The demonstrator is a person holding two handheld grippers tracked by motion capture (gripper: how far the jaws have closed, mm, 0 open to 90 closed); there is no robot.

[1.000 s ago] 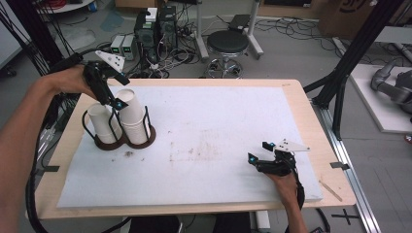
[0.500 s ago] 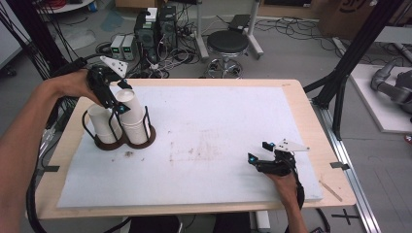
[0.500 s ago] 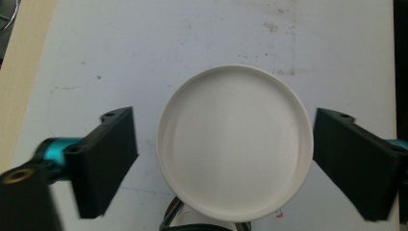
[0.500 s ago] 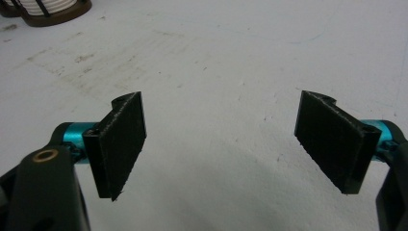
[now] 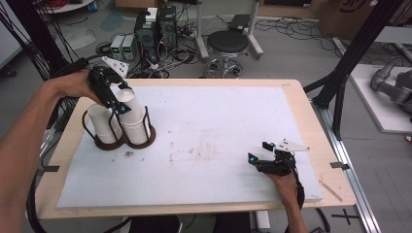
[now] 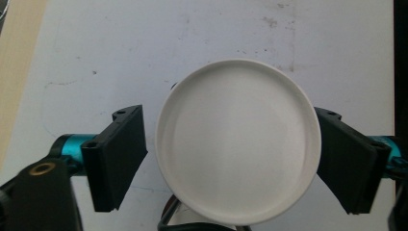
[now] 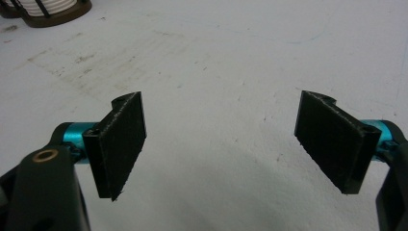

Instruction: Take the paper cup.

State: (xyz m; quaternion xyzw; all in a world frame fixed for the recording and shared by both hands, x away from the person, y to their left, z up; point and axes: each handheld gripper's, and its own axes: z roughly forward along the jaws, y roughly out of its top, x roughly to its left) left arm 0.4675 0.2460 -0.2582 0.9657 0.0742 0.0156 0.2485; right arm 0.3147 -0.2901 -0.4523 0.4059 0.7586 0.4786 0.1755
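Note:
A dark wire holder [image 5: 124, 141] at the left of the white board [image 5: 218, 111] carries two stacks of white paper cups. My left gripper [image 5: 116, 97] hangs open over the right stack, its jaws straddling the top cup [image 5: 128, 99]. In the left gripper view that cup's round rim [image 6: 238, 144] sits between the jaws of the left gripper [image 6: 231, 159], with a gap at the left jaw and the right jaw close to the rim. The left stack [image 5: 103, 124] stands beside it. My right gripper [image 5: 260, 151] rests open and empty at the front right of the board; in the right gripper view, bare board lies between the jaws of the right gripper [image 7: 221, 144].
The holder's base [image 7: 53, 17] shows far off in the right gripper view. Beyond the table's far edge stand a round stool [image 5: 227, 41] and computer boxes with cables [image 5: 155, 26]. A black frame post [image 5: 350, 63] rises at the right. The board's middle is stained.
My left gripper has shifted slightly over the right stack and the top cup's lean has changed a little. The right gripper has stayed still.

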